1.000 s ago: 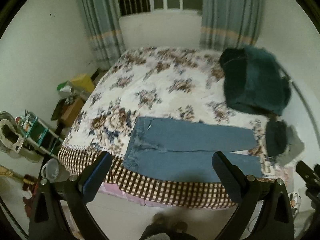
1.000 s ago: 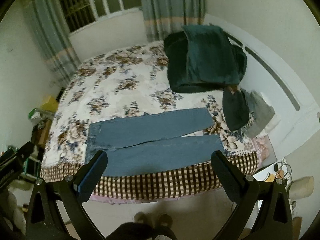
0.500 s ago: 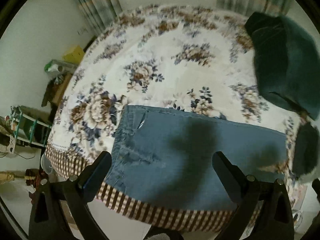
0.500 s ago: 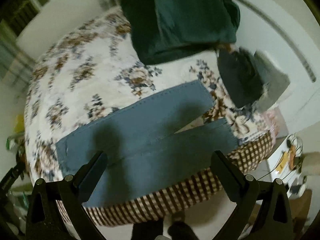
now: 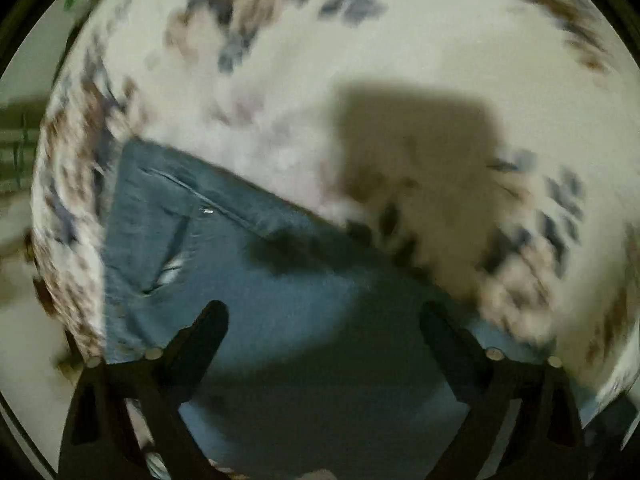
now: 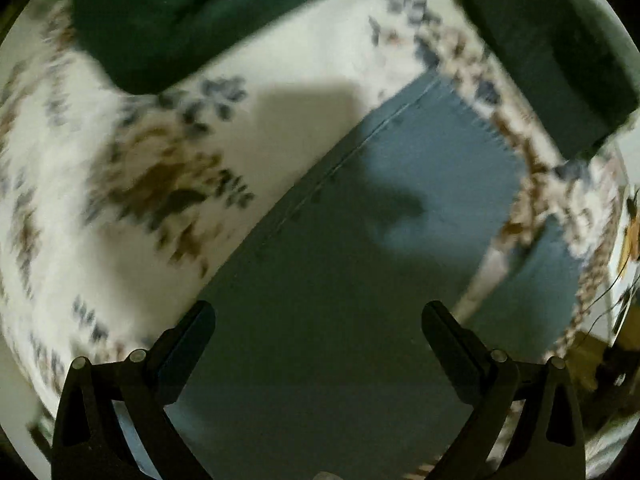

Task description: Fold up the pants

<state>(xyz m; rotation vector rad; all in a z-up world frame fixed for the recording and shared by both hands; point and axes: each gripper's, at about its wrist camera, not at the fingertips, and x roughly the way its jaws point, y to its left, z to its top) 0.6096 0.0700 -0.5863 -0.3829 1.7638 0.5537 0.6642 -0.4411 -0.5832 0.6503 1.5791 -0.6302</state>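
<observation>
Blue jeans [image 5: 248, 280] lie flat on a floral bedspread [image 5: 360, 32]. In the left wrist view I see their waist end with a pocket seam, close below my left gripper [image 5: 324, 316], which is open and empty just above the denim. In the right wrist view the far leg [image 6: 420, 168] runs to its hem at the right, with the near leg [image 6: 556, 264] beside it. My right gripper [image 6: 320, 316] is open and empty, low over the leg. Both views are motion-blurred.
A dark green blanket [image 6: 168, 20] lies on the bed beyond the legs. A dark folded garment [image 6: 560, 52] lies past the hems at the right. The bed edge and floor clutter [image 6: 600, 364] show at the far right.
Both grippers have dropped from well above the bed's foot to just over the jeans, the left toward the waist, the right toward the legs. Their jaws have stayed open.
</observation>
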